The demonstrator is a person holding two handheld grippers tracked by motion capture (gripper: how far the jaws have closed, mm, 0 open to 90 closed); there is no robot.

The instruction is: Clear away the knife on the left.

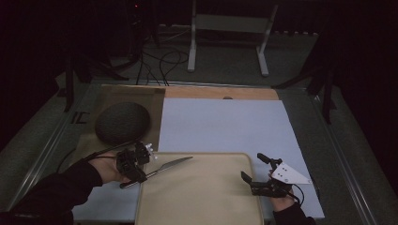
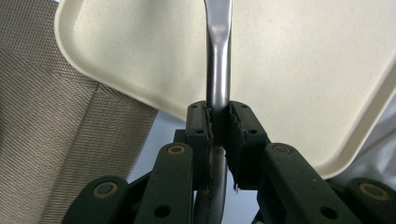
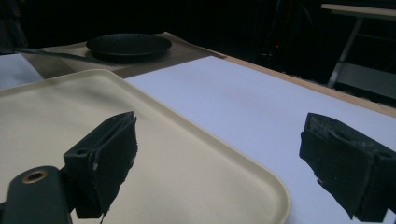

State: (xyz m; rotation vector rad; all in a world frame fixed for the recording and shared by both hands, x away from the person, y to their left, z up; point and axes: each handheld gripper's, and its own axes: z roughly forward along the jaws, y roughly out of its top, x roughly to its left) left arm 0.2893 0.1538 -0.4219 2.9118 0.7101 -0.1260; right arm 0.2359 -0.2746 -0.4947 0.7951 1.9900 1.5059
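A metal table knife (image 1: 165,167) is held at its handle by my left gripper (image 1: 133,161), which is shut on it at the tray's left edge. In the left gripper view the knife (image 2: 218,51) runs up between the jaws and out over the cream tray (image 2: 303,70). The blade hangs above the tray's (image 1: 202,206) far left corner. My right gripper (image 1: 255,168) stands open at the tray's right edge, one jaw above the tray (image 3: 154,154) and the other above the white sheet (image 3: 243,98), with nothing between them.
A dark round plate (image 1: 123,123) rests on a brown woven mat (image 1: 94,136) at the far left. The white sheet (image 1: 225,124) covers the table's middle. A white stand (image 1: 230,28) and cables lie on the floor beyond the table.
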